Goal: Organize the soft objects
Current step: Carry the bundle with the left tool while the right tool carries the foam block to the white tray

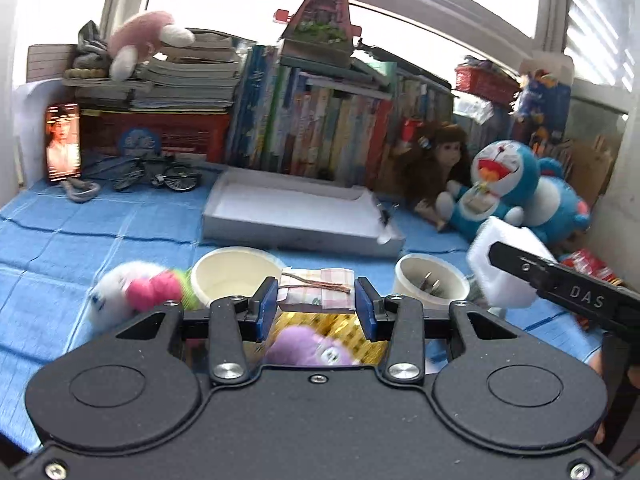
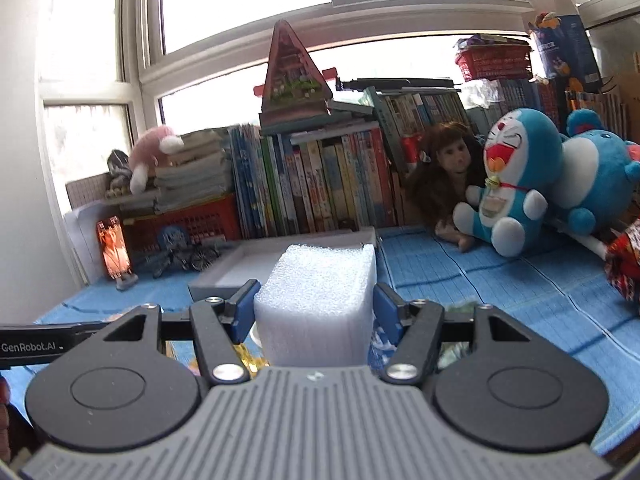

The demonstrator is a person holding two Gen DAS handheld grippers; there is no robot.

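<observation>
I had the right gripper (image 2: 314, 312) clamped on the foam block (image 2: 316, 300), left gripper (image 1: 316, 304) gripping a checked pouch (image 1: 318, 292) (I think); best carried level to the grey tray (image 1: 296, 216) beyond.

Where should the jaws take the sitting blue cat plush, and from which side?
Probably a white foot of the cat plush, from the front: the feet stick out over bare cloth, while the doll and another blue plush crowd its sides.
</observation>
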